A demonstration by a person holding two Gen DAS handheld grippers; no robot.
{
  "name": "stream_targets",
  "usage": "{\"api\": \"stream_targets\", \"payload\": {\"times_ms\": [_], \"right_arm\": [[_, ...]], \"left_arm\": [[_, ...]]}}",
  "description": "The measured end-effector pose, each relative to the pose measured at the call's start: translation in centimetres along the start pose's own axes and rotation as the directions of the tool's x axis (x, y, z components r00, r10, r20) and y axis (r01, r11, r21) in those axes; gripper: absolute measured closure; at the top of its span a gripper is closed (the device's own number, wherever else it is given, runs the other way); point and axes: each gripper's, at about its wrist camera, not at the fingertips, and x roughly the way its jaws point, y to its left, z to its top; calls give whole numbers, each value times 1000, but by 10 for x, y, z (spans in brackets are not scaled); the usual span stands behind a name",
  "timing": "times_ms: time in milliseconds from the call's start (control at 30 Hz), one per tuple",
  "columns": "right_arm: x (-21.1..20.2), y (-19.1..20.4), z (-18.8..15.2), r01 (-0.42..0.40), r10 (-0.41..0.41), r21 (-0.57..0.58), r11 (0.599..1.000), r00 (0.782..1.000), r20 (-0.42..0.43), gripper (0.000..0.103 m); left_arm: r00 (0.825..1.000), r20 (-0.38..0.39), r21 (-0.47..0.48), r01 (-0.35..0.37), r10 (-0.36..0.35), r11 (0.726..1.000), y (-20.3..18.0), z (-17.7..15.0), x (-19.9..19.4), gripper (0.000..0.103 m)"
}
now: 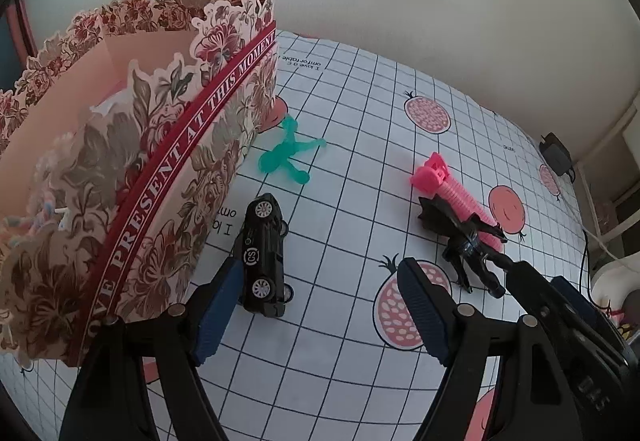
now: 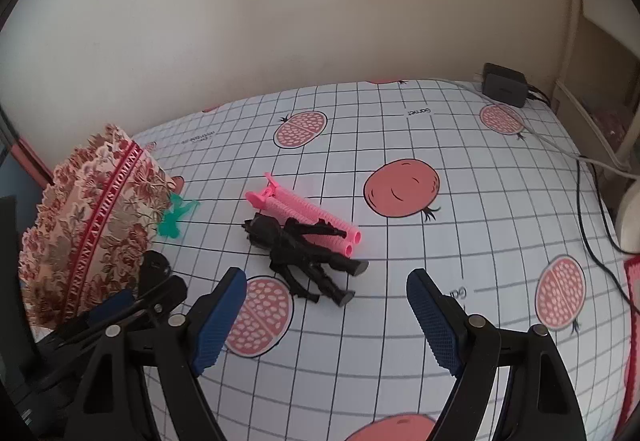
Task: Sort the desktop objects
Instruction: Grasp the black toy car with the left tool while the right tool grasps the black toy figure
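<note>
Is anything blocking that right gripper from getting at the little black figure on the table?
Nothing visible does. The right gripper stands open, with only bare tablecloth between it and the black figure. The pink clip lies against the figure's far side, not in the way.

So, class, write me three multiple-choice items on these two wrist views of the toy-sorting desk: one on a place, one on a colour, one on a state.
1. Where does the black toy car lie?
A. inside the floral box
B. on the cloth beside the floral box
C. on the charger

2. What colour is the ribbed clip behind the black figure?
A. pink
B. yellow
C. white

3. How does the right gripper stand?
A. shut on the figure
B. shut on the clip
C. open, holding nothing

Answers: B, the car rests on the checked cloth by the box wall; A, the clip is bright pink; C, its pads stand apart with only cloth between them.
</note>
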Motion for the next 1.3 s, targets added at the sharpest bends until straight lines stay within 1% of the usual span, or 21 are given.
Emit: {"api": "stream_targets", "payload": {"times_ms": [300,467,667,867,1100,1167,1233,1300], "right_arm": [[27,-5,8,-59,60,12,998,997,-42,18],[37,-4,14,-85,85,-13,996,995,-58,18],[47,0,14,-109,108,-16,994,991,-76,18],[54,-1,11,-108,109,9,994,991,-75,20],[57,3,8,-70,69,-14,997,996,-63,29],[58,5,8,-70,69,-17,997,996,-55,29],[57,6,6,-67,66,-11,998,997,-48,29],[57,6,5,-67,67,0,998,997,-45,29]], "left_arm": [[1000,13,13,-22,22,1000,-3,-2,5,29],[1000,-19,-18,-3,2,1000,4,-3,14,31],[1000,-22,-26,-2,2,1000,6,-4,18,33],[999,-33,-36,0,-1,999,8,-6,22,34],[999,-32,-42,2,-4,999,10,-8,24,34],[1000,-31,-40,1,-2,999,10,-8,23,34],[1000,-30,-41,0,-1,999,10,-8,23,35],[1000,-28,-44,-3,2,999,11,-8,22,39]]}}
